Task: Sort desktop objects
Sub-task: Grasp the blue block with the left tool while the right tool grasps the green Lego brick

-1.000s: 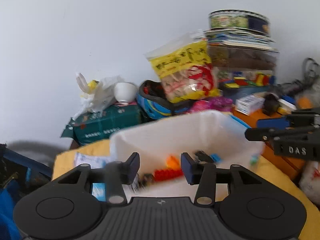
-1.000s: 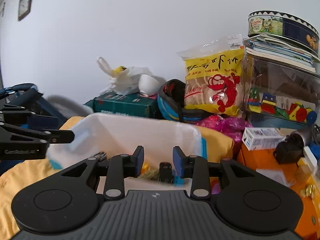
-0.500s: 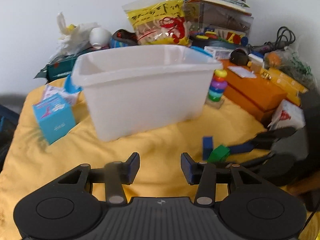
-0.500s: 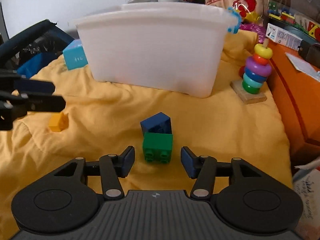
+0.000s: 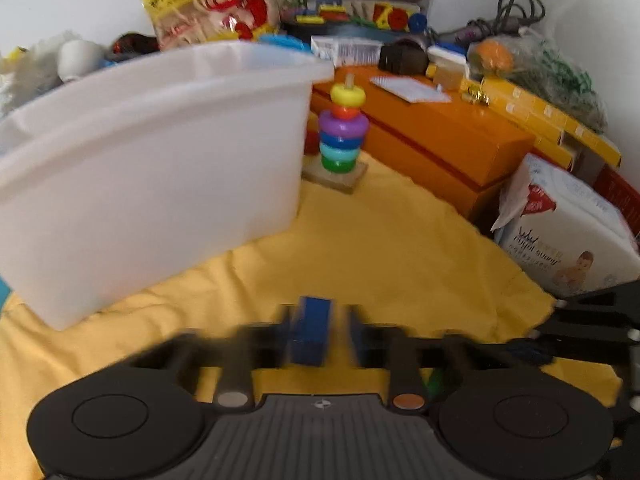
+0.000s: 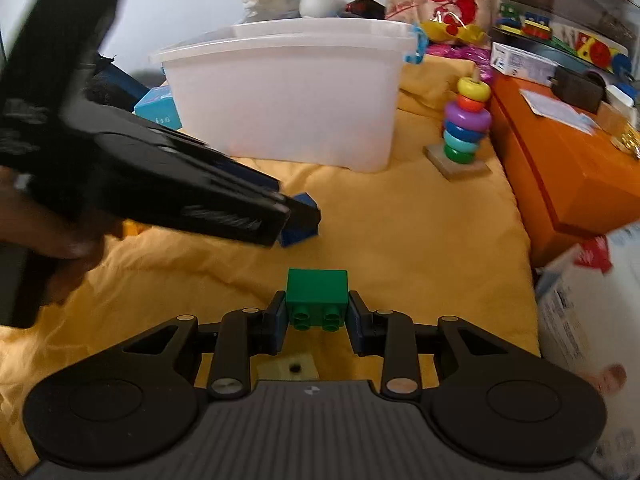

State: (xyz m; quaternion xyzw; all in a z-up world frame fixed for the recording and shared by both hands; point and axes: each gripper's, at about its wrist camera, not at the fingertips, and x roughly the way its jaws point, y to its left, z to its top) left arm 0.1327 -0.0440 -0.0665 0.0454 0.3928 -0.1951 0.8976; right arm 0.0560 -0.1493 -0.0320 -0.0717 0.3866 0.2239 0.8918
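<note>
Right, two views, each catching a different brick. Left wrist view, blurred: left gripper [image 5: 320,332] low over the yellow cloth [image 5: 400,248], jaws closing around a blue brick [image 5: 311,330]. The brick sits against the left finger, with a strip of cloth visible between it and the right finger, so contact on both sides can't be told through the blur. White plastic bin [image 5: 152,168] stands just behind and to the left, its inside hidden in both views. Ring stacker toy [image 5: 343,132] sits beside the bin's right corner, the orange box [image 5: 440,136] right of that, and a wipes pack [image 5: 568,236] at far right.

Right wrist view is sharper: right gripper [image 6: 318,316] has its jaws closing narrow on a green brick [image 6: 317,294], both pads against its sides, studs facing the camera, brick on the cloth [image 6: 400,240]. Only this view shows the left gripper's body from outside [image 6: 160,184], a hand [image 6: 52,236] wrapped on its handle, tips at the blue brick [image 6: 302,220], which lies near the green one, up and to the left. It also shows a pale square piece [image 6: 294,367] under the right gripper and a teal box [image 6: 158,108] left of the bin [image 6: 288,96]. Stacker [image 6: 466,120] is well right of both bricks.
</note>
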